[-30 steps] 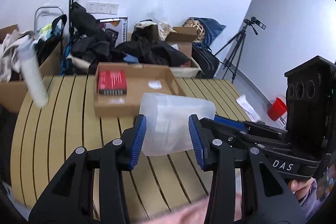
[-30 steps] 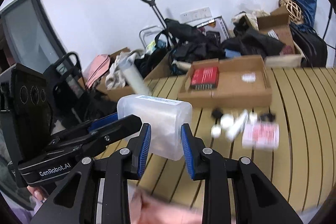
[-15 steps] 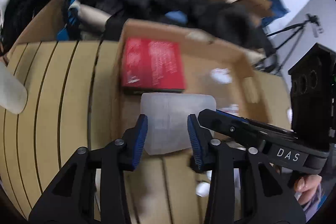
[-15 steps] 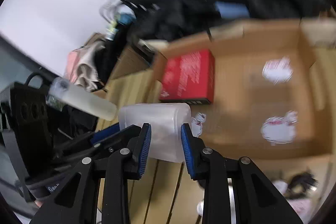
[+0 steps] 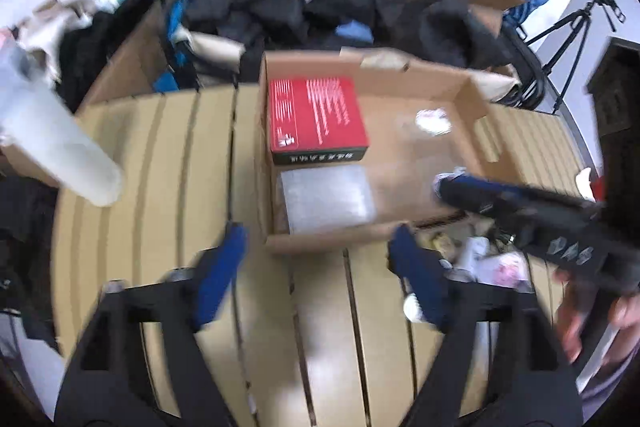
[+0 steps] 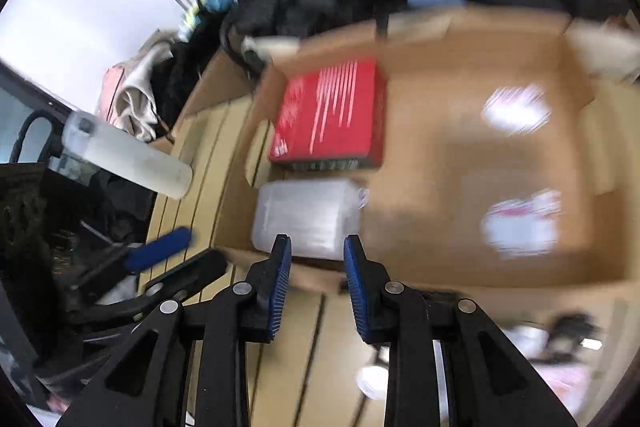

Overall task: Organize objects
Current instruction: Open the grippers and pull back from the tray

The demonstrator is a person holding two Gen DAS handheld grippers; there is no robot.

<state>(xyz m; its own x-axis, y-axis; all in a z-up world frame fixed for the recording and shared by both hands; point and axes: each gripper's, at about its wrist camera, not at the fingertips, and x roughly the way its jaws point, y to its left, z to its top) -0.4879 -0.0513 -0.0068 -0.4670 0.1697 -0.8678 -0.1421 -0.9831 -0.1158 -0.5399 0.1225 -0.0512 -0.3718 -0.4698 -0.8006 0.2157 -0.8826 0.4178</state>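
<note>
Left wrist: cardboard tray (image 5: 476, 99) holds red box (image 5: 316, 115), clear container (image 5: 326, 197)

Translucent plastic container (image 6: 306, 217) lies in cardboard box (image 6: 460, 269), beside red box (image 6: 330, 115).

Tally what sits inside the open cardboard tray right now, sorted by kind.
Inside the shallow brown cardboard tray:
Flat red rectangular box with white print: 1
Translucent frosted plastic container: 1
White round paper labels on the tray floor: 2
Total: 4
</note>
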